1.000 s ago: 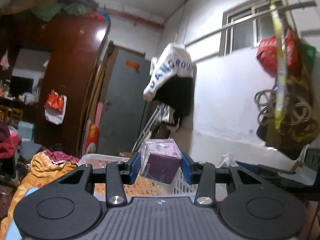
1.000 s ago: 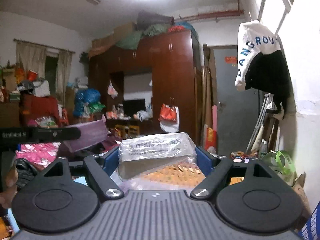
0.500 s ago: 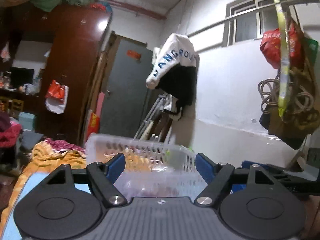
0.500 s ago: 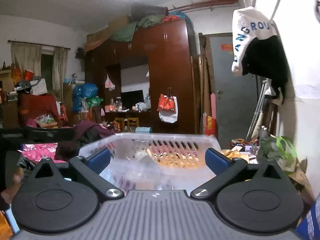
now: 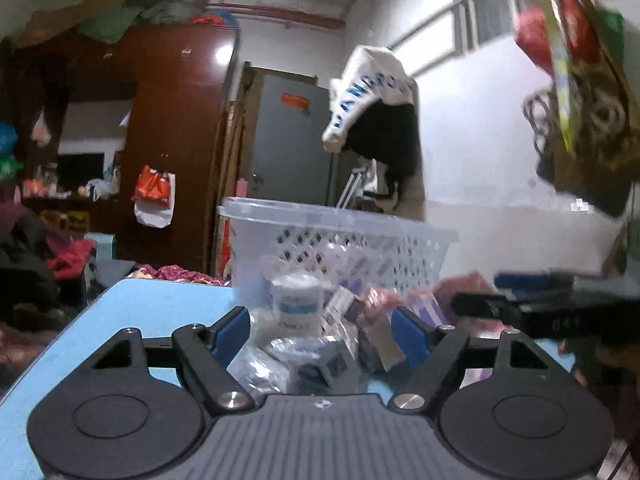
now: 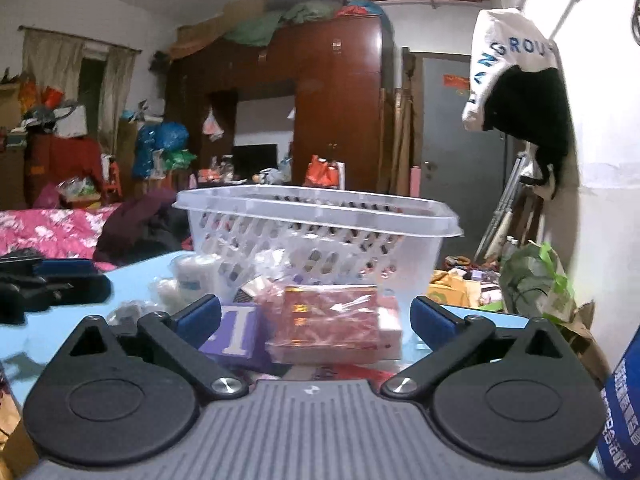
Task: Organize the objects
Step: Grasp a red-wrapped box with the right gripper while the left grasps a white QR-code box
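Observation:
A clear plastic basket (image 5: 340, 236) stands on the light blue table (image 5: 152, 312); it also shows in the right wrist view (image 6: 316, 232). In front of it lies a pile of packaged items. My left gripper (image 5: 320, 332) is open and empty, low over a white tub (image 5: 298, 300) and a clear-wrapped dark box (image 5: 320, 364). My right gripper (image 6: 316, 316) is open and empty, its fingers either side of a red wrapped box (image 6: 332, 324) next to a purple box (image 6: 236, 336).
The right gripper (image 5: 552, 316) shows in the left wrist view at right, the left gripper (image 6: 48, 284) in the right wrist view at left. A blue carton (image 6: 624, 408) stands at the right edge. A green bag (image 6: 532, 284) lies by the wall.
One second ago each gripper held a wrapped box above the basket. Both have let go and opened, then dropped from above the basket to the pile on the table in front of it.

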`<state>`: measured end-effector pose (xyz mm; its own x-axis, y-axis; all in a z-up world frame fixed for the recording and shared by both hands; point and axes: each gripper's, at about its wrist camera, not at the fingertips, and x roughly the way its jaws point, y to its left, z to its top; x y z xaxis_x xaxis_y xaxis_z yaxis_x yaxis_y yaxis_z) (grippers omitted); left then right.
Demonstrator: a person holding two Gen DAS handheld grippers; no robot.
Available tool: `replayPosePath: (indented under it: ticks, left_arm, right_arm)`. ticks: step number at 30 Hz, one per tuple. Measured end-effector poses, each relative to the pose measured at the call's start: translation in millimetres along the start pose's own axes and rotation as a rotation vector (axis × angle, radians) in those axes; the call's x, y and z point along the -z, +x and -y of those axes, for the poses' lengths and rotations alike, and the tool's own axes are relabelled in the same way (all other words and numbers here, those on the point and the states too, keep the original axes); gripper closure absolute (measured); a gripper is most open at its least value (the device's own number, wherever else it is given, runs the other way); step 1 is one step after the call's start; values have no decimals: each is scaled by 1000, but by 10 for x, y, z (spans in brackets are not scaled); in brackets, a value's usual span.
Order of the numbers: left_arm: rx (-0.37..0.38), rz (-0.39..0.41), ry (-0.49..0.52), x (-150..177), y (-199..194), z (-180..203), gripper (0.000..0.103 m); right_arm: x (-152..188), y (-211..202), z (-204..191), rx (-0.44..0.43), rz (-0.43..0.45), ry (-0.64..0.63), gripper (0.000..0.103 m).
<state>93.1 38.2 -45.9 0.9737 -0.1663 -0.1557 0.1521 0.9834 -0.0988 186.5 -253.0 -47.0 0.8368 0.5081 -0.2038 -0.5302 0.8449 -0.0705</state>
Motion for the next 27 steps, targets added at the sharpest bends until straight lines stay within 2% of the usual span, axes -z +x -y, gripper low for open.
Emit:
replayPosePath:
  ticks: [2, 5, 8, 10, 12, 18, 23, 27]
  left_arm:
    - [-12, -16, 41, 46, 34, 66, 22]
    - [-34, -31, 78, 83, 91, 135, 22]
    - [-68, -52, 107, 123, 163, 163, 22]
    - [-64, -77, 103, 140, 196, 171, 22]
    - [-63, -72, 105, 129, 185, 184, 22]
    - [-116, -106, 141, 132, 244, 274, 22]
    - [-117, -122, 130, 126, 263, 271, 39]
    - [-130, -131, 155, 117, 295, 319, 46]
  right_arm:
    - [58, 20, -22, 13, -26, 0, 1]
    - [87, 74, 13, -19, -70, 35, 13]
    - [100, 33, 23, -16, -64, 42, 19]
    - [101, 32, 29, -17, -66, 50, 32]
    - [112, 11, 24, -16, -55, 63, 37]
    - [112, -10, 37, -11, -41, 83, 37]
    - [106, 10, 17, -14, -46, 79, 37]
    - [102, 14, -13, -17, -51, 58, 32]
